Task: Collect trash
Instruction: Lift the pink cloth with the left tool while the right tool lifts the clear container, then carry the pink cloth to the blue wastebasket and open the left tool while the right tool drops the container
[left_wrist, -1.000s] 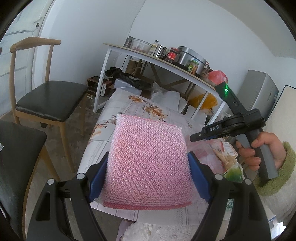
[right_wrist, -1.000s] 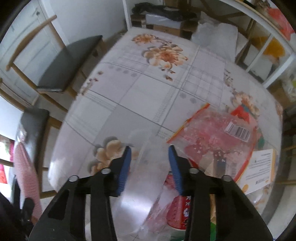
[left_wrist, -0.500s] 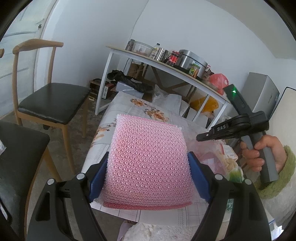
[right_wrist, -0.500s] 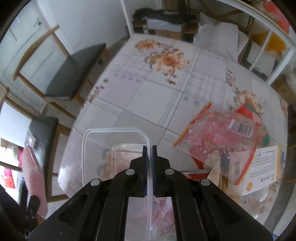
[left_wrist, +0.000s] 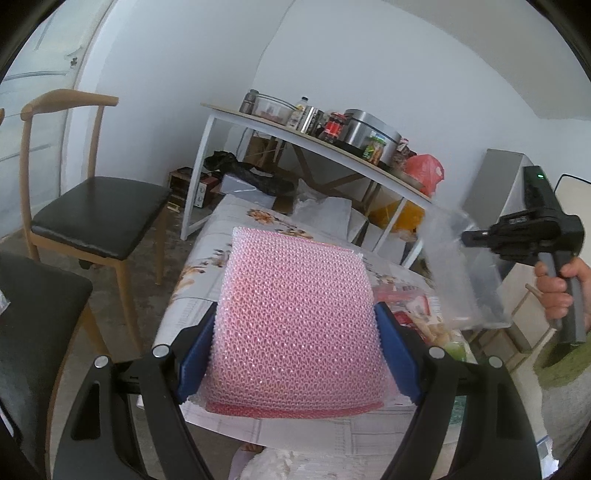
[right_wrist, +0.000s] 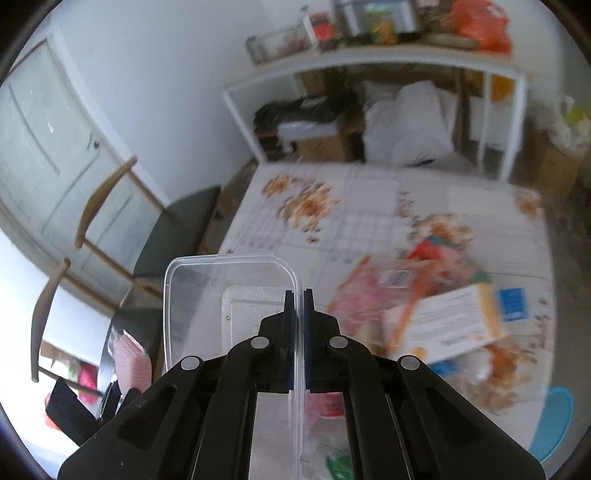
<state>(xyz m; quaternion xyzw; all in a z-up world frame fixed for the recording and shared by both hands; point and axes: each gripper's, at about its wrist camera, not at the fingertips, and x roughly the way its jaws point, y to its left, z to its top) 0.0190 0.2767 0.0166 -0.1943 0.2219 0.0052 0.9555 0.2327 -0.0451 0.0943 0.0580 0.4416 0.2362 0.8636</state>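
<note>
Over the flower-print table, the landmark here, the sorting of rubbish is under way with both tools loaded. Above the table's near edge the left gripper is spread wide around a pink bubble-wrap pad, its blue pads pressing the pad's two sides; the pad looks soft, springy and almost weightless, so a squeeze across its flanks should be enough, though it could bulge or slide if pressed harder. Raised above the table's right side, the right gripper is pinched flat on one wall of a clear plastic container, which hangs tilted off the jaws and clear of the tabletop. Thin, light and slick, the tub will probably flex and swing from a one-wall pinch; the stiffer rim is the safer place to hold. Left on the table's right half lies a heap of wrappers beside a printed card box, limp film and light card that would likely suit a grip on a free edge.
</note>
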